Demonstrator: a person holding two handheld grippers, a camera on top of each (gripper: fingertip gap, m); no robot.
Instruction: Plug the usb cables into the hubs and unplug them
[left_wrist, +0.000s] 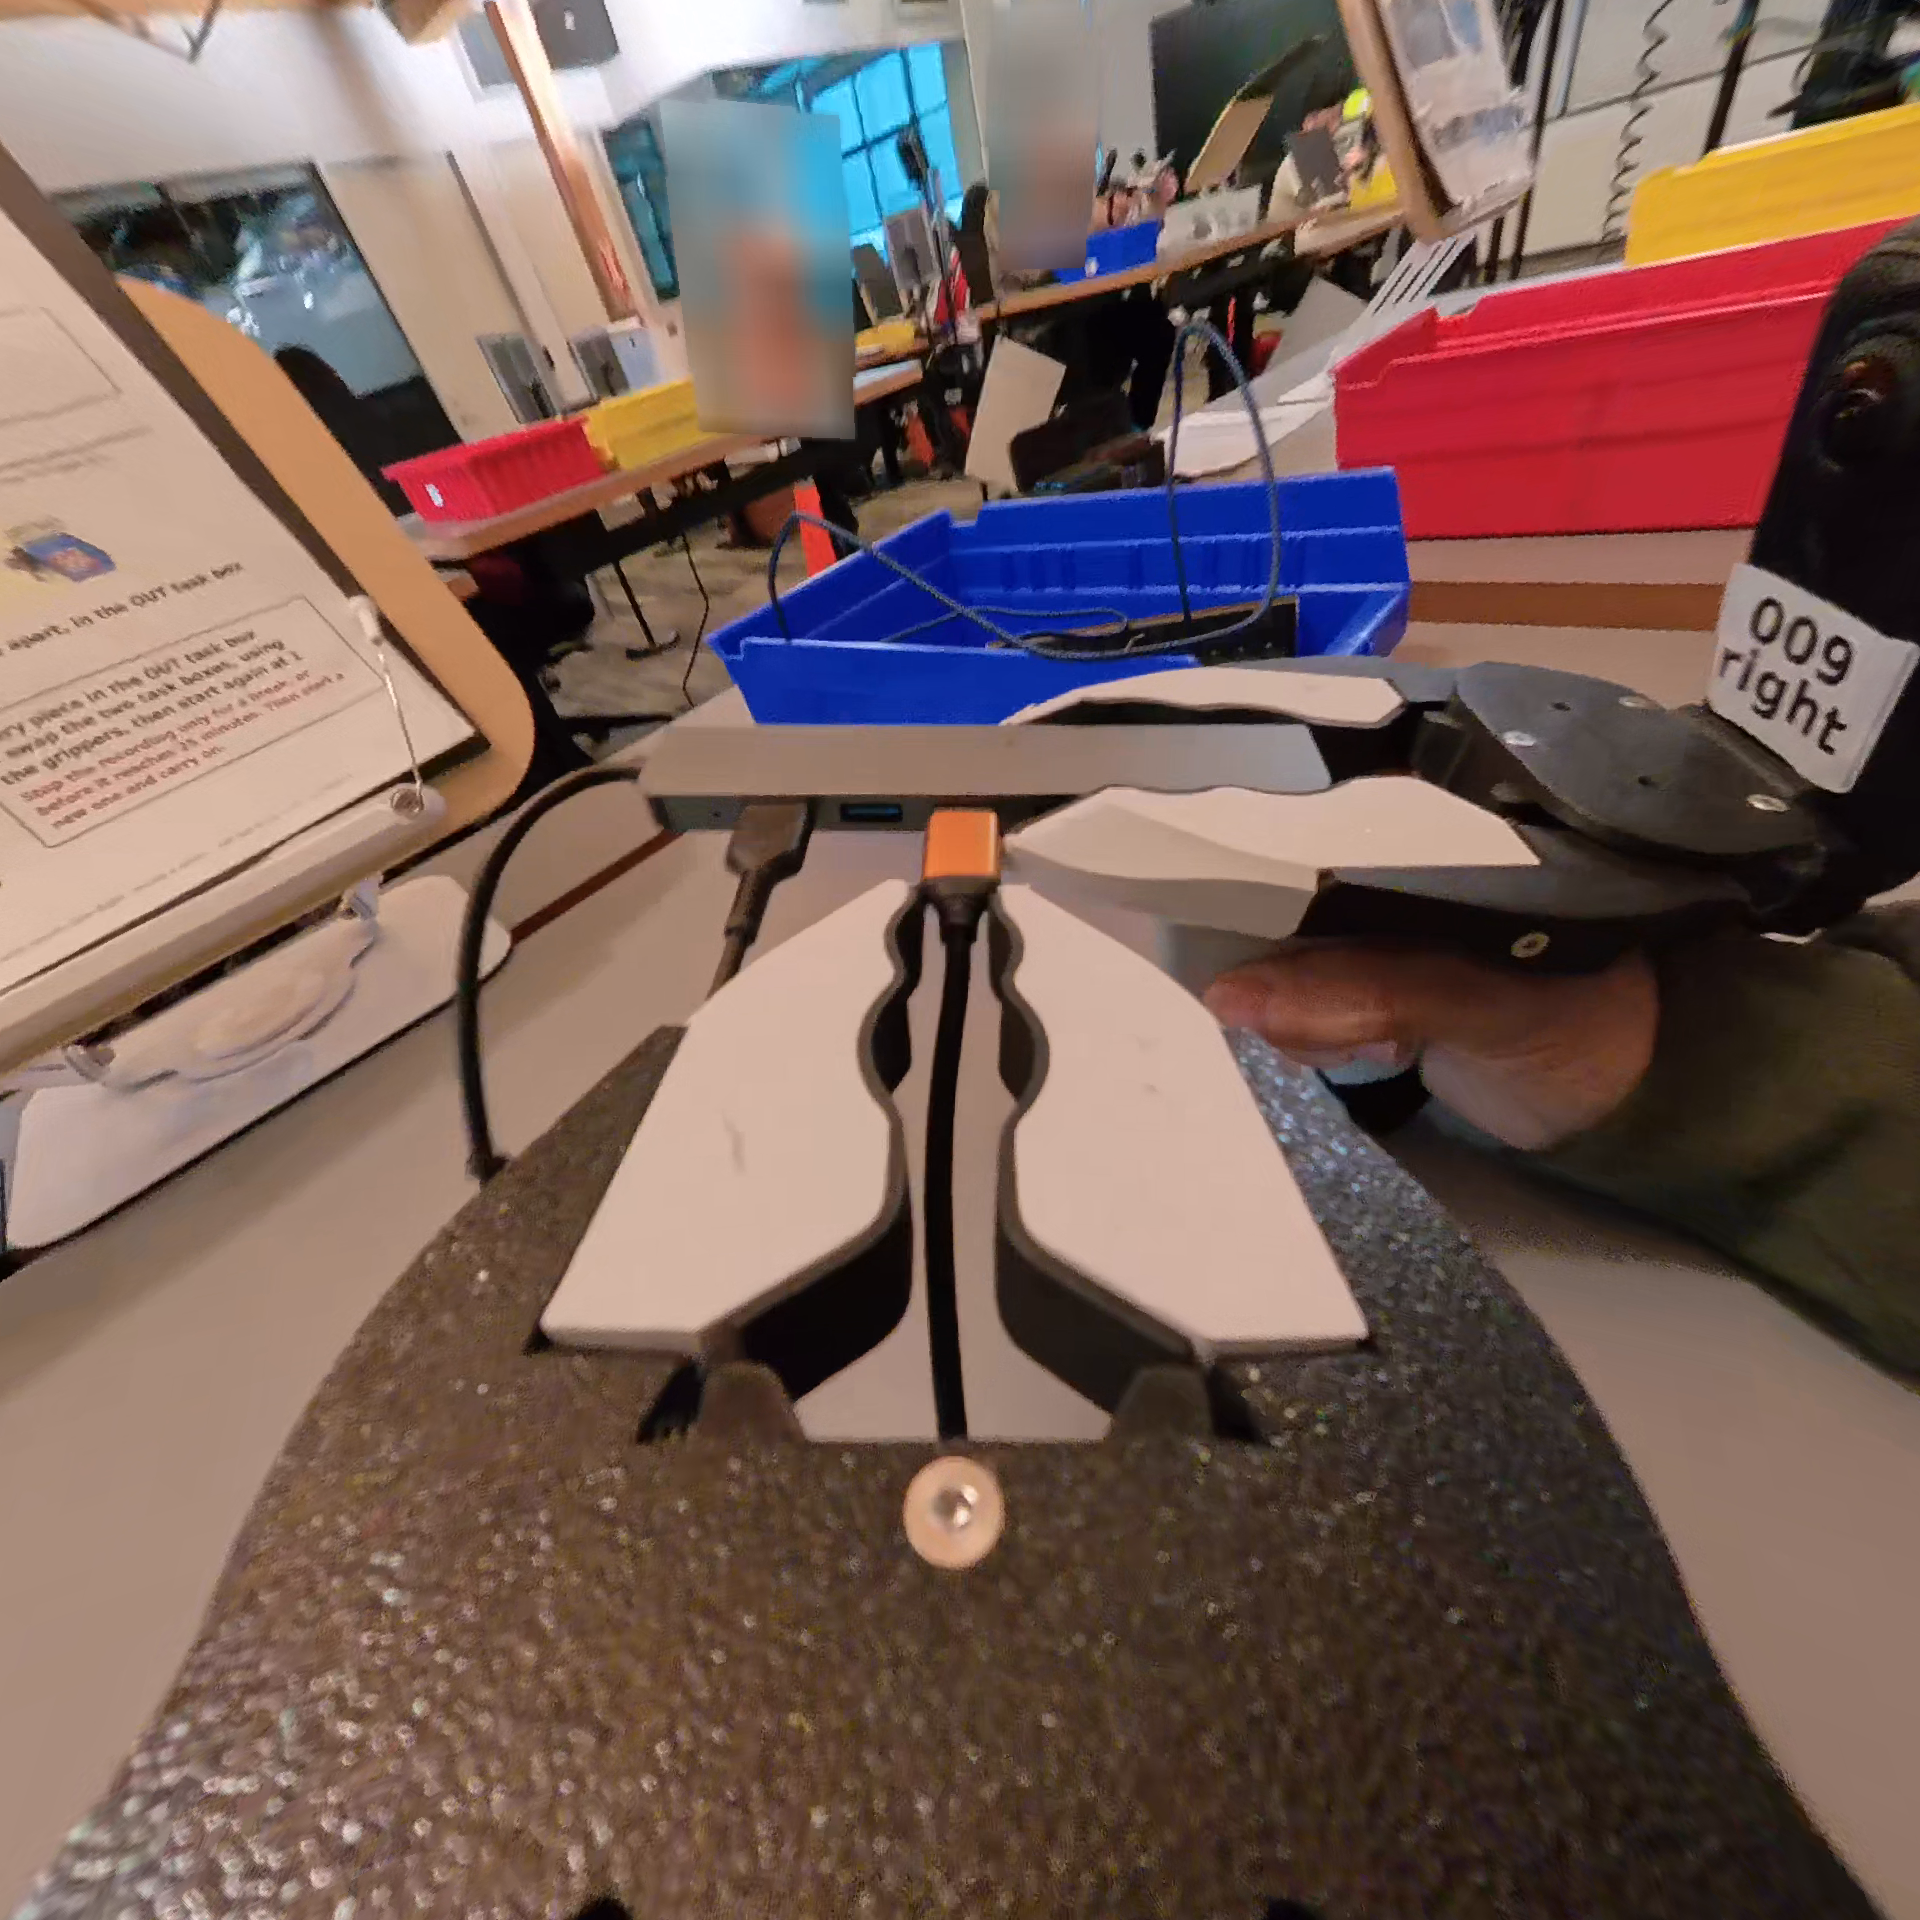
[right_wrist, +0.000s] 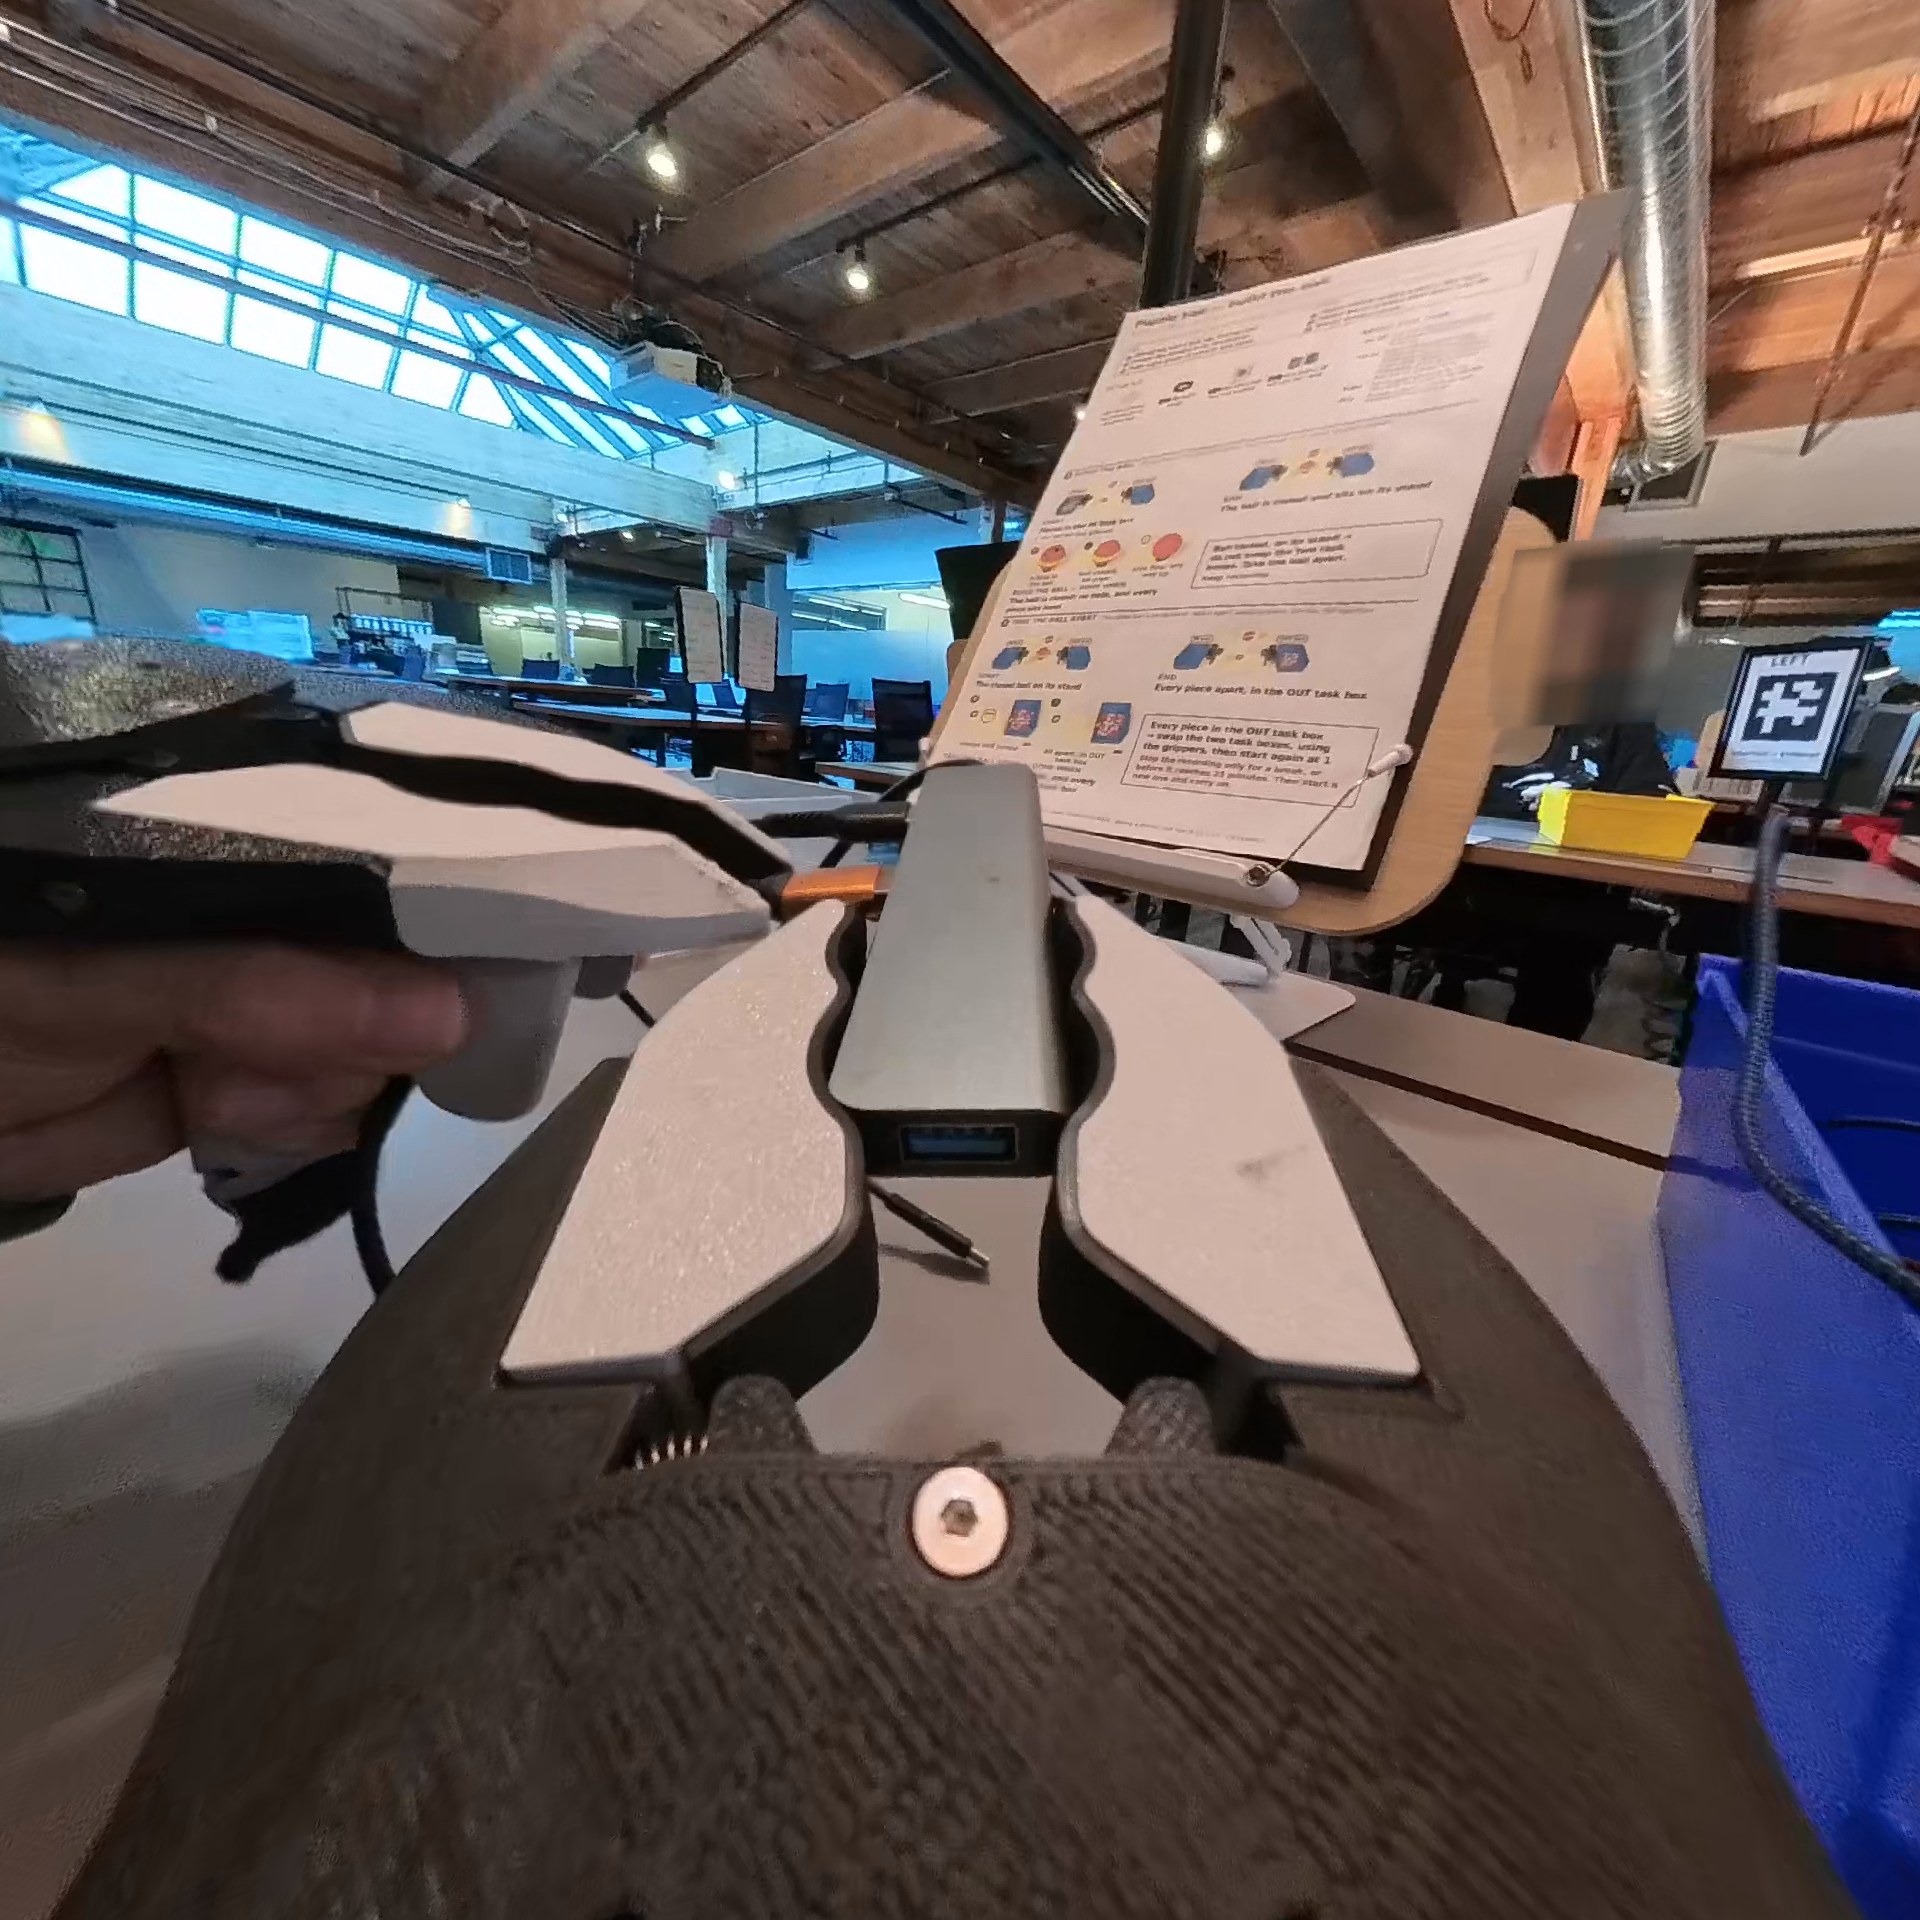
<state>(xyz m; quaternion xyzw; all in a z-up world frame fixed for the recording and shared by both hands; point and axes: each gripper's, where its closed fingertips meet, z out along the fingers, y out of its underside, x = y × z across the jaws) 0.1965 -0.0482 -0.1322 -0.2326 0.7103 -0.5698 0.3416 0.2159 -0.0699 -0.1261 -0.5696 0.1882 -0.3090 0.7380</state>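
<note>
where both fingers pairs clench: slim grey hub (right_wrist: 951, 956) right, orange-collared black cable (left_wrist: 961, 847) left

Matt grey metal hub (right_wrist: 951, 997), glossy orange plug (left_wrist: 962, 844)

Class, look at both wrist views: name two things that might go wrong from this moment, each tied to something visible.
1. The left tongs pinch the black cable just behind the orange metal USB plug; pulling could strain the cable.
2. The right tongs hold the slim grey metal hub off the table; it might twist or slip.
</note>
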